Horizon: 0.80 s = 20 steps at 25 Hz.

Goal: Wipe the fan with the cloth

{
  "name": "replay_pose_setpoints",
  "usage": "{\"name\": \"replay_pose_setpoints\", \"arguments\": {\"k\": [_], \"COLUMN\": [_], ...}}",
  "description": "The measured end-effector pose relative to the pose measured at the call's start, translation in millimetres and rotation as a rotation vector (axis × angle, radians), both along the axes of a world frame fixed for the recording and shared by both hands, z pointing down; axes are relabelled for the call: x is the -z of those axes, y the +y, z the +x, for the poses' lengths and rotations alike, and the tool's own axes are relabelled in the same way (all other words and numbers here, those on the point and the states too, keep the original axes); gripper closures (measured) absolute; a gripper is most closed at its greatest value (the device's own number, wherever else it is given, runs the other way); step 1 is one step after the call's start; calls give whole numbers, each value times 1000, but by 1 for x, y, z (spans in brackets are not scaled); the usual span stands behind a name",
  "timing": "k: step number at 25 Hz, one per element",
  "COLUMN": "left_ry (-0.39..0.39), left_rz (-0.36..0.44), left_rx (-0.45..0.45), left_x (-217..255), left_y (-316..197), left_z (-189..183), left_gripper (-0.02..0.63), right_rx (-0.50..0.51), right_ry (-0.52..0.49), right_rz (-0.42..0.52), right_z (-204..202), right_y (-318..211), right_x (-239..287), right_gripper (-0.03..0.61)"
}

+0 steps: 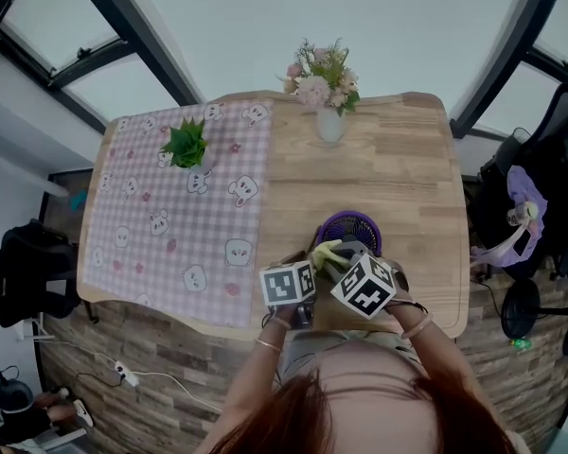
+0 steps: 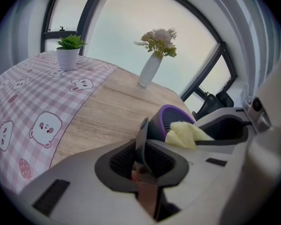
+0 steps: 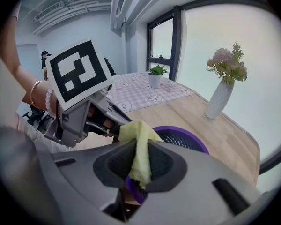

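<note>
The right gripper (image 3: 139,159) pinches the yellow cloth (image 3: 139,139) just above the purple fan (image 3: 180,137). The fan stands low in the centre of the head view, on the wooden table (image 1: 407,178). The left gripper (image 2: 141,150) is closed on a dark flat part of the fan.

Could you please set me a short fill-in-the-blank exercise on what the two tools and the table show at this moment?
1. The right tool is shut on a cloth coloured ____.
2. The left tool is shut on a dark flat part of the ____.
3. The fan has a rim coloured ____.
4. The vase of flowers stands off the checked tablecloth, on bare ____.

Missing words: yellow; fan; purple; wood.
</note>
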<state>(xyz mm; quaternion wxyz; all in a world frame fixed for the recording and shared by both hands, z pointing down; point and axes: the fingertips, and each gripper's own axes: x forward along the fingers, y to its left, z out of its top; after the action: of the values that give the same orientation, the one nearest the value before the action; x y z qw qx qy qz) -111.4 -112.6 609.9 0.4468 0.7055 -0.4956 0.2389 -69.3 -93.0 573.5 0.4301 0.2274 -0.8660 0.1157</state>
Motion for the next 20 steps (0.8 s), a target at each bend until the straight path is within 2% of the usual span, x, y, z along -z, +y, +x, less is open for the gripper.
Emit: {"name": "replay_pose_setpoints", "arguments": {"k": [12,20], "left_ry": [-1,-7], "left_rz": [0,2], "left_rx": [-14,-8], "left_x": [0,2], "left_y": [-1,-1], "left_z": [2,1], "left_gripper": [557,555], "right_rx": [-13,-54], "right_ry": [-7,-61], "right_rz": [-1,18], "right_z": [-6,-1], "right_y": [-23,-40], "right_x": [-3,13], "right_gripper": [515,515]}}
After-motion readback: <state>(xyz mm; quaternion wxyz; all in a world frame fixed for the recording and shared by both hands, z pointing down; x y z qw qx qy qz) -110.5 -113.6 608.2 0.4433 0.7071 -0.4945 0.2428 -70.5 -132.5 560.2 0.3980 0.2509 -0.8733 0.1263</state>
